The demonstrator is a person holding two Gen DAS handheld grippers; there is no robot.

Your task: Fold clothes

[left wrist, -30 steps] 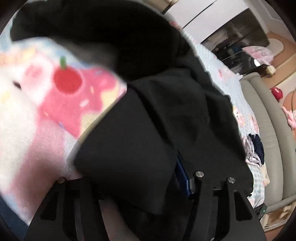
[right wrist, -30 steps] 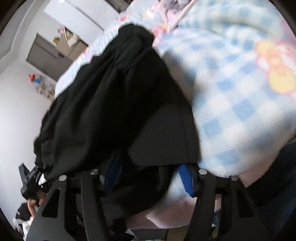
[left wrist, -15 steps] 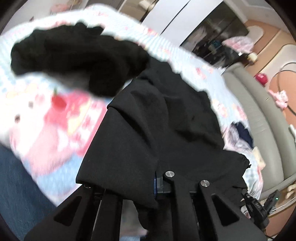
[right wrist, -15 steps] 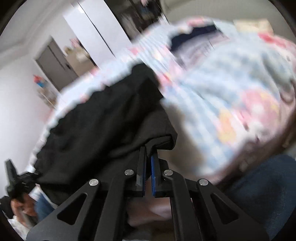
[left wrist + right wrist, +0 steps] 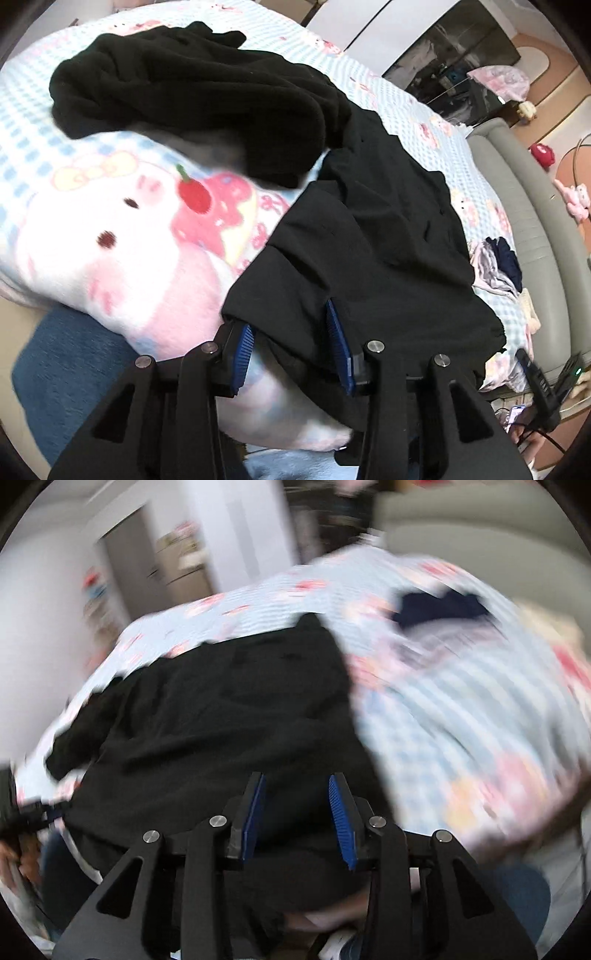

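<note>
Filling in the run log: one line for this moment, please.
left gripper: open over black garment edge | right gripper: open above garment | blanket: underneath

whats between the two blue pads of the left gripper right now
A fold of the black garment hangs into the gap of the open left gripper, with blanket behind it. The left wrist view shows this.

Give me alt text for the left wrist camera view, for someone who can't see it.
A hand-held gripper with blue-padded fingers, jaws apart, straddles the near edge of a black garment spread on a cartoon-print blue checked blanket. A second black garment lies crumpled farther back, with a grey sofa to the right.
</note>
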